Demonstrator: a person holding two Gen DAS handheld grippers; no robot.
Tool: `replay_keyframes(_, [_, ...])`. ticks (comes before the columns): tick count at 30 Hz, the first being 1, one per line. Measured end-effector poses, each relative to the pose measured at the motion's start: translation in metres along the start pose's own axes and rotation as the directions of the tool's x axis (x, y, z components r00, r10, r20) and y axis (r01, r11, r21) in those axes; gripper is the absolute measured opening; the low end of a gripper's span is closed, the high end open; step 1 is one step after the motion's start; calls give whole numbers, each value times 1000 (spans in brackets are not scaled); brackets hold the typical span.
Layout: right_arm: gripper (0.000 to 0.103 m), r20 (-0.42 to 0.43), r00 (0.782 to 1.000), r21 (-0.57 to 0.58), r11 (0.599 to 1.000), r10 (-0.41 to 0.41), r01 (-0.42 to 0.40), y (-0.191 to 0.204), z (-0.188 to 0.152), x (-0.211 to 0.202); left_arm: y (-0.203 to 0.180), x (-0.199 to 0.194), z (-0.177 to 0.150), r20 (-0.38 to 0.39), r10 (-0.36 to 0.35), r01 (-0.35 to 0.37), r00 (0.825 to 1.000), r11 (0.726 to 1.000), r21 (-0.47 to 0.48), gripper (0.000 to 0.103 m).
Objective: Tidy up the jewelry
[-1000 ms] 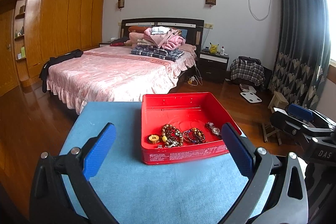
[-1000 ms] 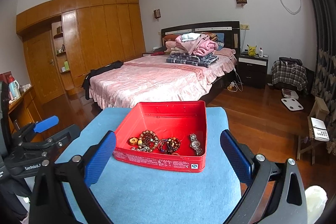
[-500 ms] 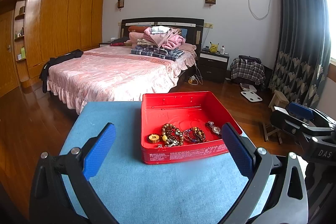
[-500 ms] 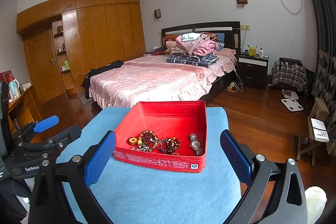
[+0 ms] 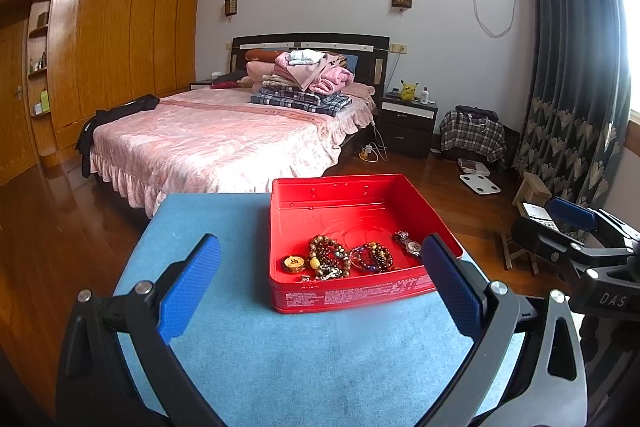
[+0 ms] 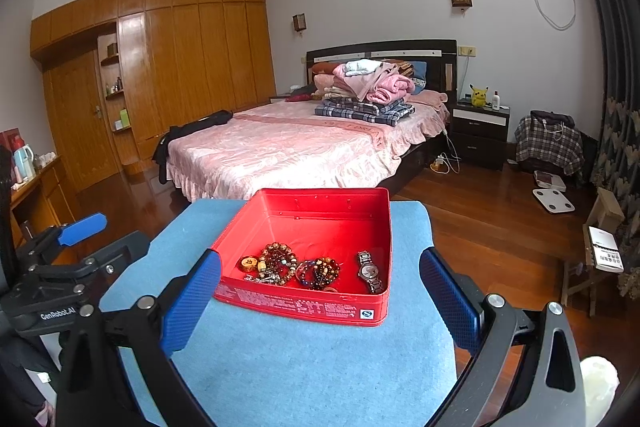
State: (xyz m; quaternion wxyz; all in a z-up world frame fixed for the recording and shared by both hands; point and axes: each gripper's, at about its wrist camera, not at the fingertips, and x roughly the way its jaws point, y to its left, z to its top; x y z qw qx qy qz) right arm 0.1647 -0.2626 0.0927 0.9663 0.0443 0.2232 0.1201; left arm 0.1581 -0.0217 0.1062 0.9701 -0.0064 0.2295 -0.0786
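A red tin box (image 5: 344, 297) (image 6: 308, 303) sits on a blue-covered table (image 5: 280, 359) (image 6: 304, 367). Inside, along its near wall, lie beaded bracelets (image 5: 328, 259) (image 6: 278, 261), a round amber pendant (image 5: 293, 262) (image 6: 249, 262) and a silver wristwatch (image 5: 408, 243) (image 6: 370, 271). My left gripper (image 5: 320, 285) is open, hovering short of the box with nothing between its blue pads. My right gripper (image 6: 320, 293) is open too, framing the box from the near side. Each gripper shows at the edge of the other's view.
A pink bed (image 5: 224, 143) with stacked clothes stands behind the table. A wooden wardrobe (image 5: 120, 39) lines the left wall. A nightstand (image 5: 408, 123), a scale (image 5: 480, 183), a small stool (image 5: 532, 187) and dark curtains (image 5: 572, 67) are to the right.
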Motion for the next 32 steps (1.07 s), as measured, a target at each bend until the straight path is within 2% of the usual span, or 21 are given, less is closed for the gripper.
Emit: replay_keyframes(32, [97,-29,999,-3,1000,-23,23,-5,-8,9,-5,4,0,-5,8,-8,1000,1000,-10,97])
